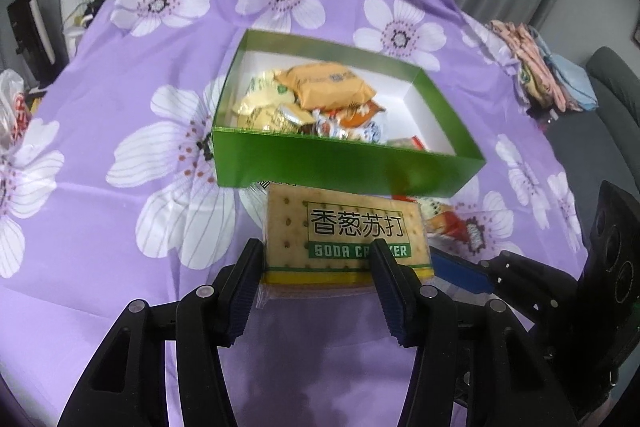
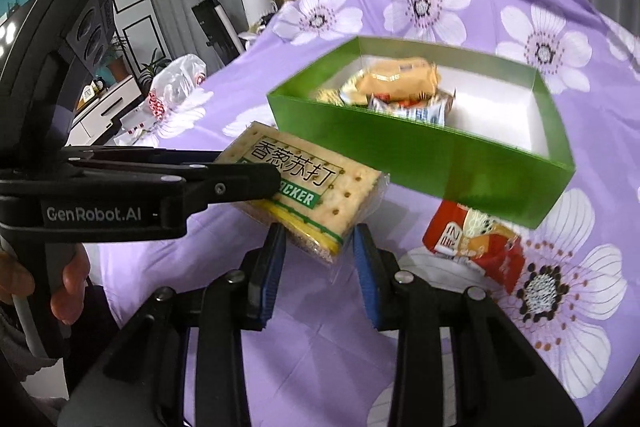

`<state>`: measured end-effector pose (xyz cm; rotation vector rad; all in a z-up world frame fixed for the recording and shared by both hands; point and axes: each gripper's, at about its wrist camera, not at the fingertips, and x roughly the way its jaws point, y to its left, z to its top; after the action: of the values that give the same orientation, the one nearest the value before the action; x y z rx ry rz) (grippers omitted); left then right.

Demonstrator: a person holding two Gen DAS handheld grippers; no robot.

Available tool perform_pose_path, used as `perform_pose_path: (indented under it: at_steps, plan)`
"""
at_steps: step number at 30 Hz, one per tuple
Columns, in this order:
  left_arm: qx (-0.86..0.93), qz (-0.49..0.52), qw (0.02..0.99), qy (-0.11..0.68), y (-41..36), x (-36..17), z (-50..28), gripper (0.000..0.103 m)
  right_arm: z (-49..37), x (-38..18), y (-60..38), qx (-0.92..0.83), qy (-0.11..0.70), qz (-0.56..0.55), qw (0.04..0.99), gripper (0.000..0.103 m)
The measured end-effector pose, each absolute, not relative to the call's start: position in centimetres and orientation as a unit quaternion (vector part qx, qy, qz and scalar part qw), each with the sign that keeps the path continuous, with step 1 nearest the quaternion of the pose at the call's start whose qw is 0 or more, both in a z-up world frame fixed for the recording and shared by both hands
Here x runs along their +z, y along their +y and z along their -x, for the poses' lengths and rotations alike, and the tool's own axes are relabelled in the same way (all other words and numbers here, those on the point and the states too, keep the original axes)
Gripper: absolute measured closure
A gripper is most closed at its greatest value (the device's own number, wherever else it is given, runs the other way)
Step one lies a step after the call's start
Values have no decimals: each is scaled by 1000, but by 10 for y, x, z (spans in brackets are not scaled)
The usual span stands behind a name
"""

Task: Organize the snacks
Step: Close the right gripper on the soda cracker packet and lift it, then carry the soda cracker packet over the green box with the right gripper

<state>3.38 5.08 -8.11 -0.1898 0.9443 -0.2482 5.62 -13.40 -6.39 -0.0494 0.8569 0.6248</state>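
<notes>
The cracker packet point(image 1: 346, 235) is off the cloth and held at the near wall of the green box point(image 1: 344, 163), at 6 o'clock from it in the left wrist view. It is not yet inside.

Progress, as judged: roughly midway or later. Several wrapped snacks point(image 1: 320, 99) already lie in the box, piled toward its left half; the right half shows bare white floor. Still outside: the cracker packet and a red snack bag point(image 2: 476, 247) on the purple flowered cloth point(image 1: 120, 67), at 5 o'clock from the box in the right wrist view.

The left gripper point(image 1: 316, 267) is clamped on the cracker packet, jaws set wide across its near end. The right gripper point(image 2: 318, 247) sits at the packet's lower corner, jaws partly open; contact with the pads cannot be confirmed, and it appears to grip nothing
</notes>
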Motion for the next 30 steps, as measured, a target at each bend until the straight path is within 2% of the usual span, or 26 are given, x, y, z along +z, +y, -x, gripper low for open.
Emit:
perform_pose_path:
  at_steps: [13, 30]
  plan:
    - [-141, 82, 900, 405, 38, -41, -35, 48, -52, -24, -150, 281, 354, 19, 892, 68]
    - [-162, 67, 901, 397, 15, -26, -68, 48, -80, -15, -171, 260, 333, 9, 906, 68]
